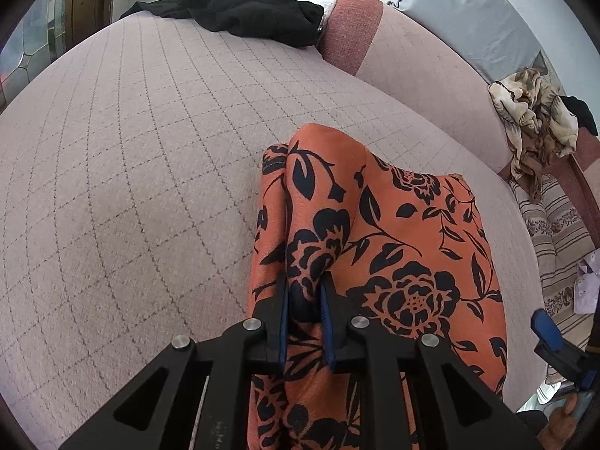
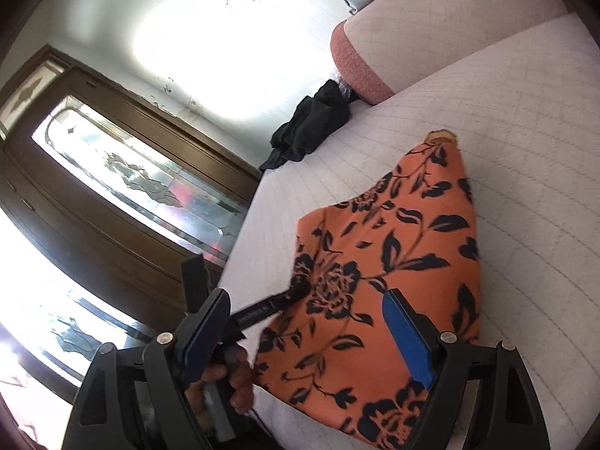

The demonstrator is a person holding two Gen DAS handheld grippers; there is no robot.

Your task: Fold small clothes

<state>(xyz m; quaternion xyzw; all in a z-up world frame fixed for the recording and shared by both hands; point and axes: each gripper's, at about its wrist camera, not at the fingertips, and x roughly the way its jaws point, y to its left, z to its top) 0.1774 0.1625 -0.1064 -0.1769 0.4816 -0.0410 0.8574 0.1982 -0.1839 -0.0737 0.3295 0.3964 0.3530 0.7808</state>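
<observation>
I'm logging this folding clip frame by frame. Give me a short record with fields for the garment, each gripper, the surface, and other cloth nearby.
garment: orange floral cloth, partly bunched, lying on the cushion
left gripper: jaws closed on a raised fold of the orange floral cloth
right gripper: jaws wide open over the cloth's near part, nothing gripped
surface: pale pink quilted cushion
other cloth: black garment crumpled at the cushion's far end; beige patterned cloth heaped off to the right
fold status: not yet a neat fold

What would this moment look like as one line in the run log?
left gripper: shut on orange floral garment | right gripper: open, above garment | surface: pink quilted sofa seat | black clothes: far end
</observation>
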